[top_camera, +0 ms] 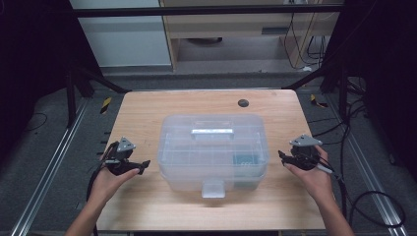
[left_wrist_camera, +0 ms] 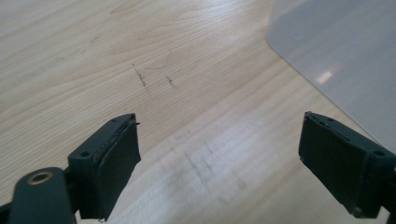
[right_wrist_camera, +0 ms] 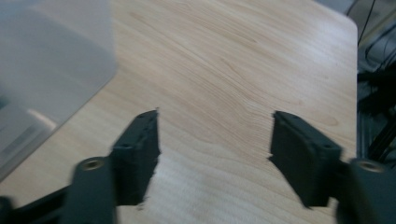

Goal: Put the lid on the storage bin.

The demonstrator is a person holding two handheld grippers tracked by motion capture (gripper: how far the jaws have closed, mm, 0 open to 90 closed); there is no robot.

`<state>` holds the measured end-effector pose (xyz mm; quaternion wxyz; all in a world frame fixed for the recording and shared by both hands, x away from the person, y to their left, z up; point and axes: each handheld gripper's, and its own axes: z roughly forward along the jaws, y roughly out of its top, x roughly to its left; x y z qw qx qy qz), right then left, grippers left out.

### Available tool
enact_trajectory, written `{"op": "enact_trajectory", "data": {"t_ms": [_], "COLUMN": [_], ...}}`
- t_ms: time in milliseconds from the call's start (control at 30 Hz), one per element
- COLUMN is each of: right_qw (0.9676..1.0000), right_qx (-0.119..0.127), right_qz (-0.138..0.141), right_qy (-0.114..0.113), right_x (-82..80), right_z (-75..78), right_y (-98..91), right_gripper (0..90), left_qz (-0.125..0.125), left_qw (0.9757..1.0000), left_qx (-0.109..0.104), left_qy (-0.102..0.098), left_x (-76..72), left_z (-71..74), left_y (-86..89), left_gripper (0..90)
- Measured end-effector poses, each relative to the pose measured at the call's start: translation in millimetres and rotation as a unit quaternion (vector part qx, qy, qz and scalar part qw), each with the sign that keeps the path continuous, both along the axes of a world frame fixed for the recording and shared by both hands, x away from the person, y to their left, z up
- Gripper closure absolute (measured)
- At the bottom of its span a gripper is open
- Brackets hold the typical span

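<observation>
In the middle of the bench (top_camera: 147,108) stands a clear plastic box (top_camera: 212,150) with its lid shut. The left hand-held gripper (top_camera: 145,164) and the right hand-held gripper (top_camera: 281,156) flank it, apart from its sides, both released with nothing between their jaws.

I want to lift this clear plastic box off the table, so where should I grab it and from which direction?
Probably by the flat handle lying on the lid of the clear box, coming straight down from above. The walls look too broad for either open gripper, left gripper or right gripper, standing apart beside it.
</observation>
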<state>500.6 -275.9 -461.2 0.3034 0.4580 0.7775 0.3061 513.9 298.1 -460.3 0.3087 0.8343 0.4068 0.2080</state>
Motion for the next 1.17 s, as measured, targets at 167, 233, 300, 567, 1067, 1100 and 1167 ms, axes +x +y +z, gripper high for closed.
{"op": "enact_trajectory", "data": {"t_ms": [167,233,300,567,1067,1100,1167], "right_qw": [0.9967,0.9933,0.9910,0.9830,0.9835,0.9834,0.9832], "right_qx": [0.054,0.072,0.079,0.114,0.087,0.087,0.087], "right_qz": [-0.057,-0.086,-0.102,-0.134,-0.147,-0.148,-0.149], "right_qy": [0.020,0.027,0.035,0.050,0.059,0.059,0.059], "right_x": [23.8,34.3,41.4,58.8,67.8,67.7,67.5], "right_z": [-12.8,-19.3,-23.7,-36.0,-50.5,-50.6,-50.5], "right_y": [-8.3,-15.1,-19.5,-28.2,-19.1,-19.0,-18.9], "right_gripper": [17.7,16.2,15.9,13.1,0.6,0.5,0.5], "left_qz": [0.017,0.022,0.036,0.070,0.105,0.106,0.108], "left_qw": [0.9998,0.9997,0.9992,0.9959,0.9937,0.9935,0.9933], "left_qx": [-0.008,-0.009,-0.018,-0.057,-0.041,-0.041,-0.041], "left_qy": [-0.005,-0.004,-0.006,0.002,0.002,0.003,0.003], "left_x": [27.5,35.1,43.6,60.1,64.7,64.3,63.8], "left_z": [-14.4,-18.4,-22.5,-34.3,-47.0,-46.9,-46.9], "left_y": [-0.3,-0.4,0.4,3.7,-0.9,-1.0,-0.9], "left_gripper": [4.7,4.6,4.3,4.5,0.0,0.0,0.0]}}
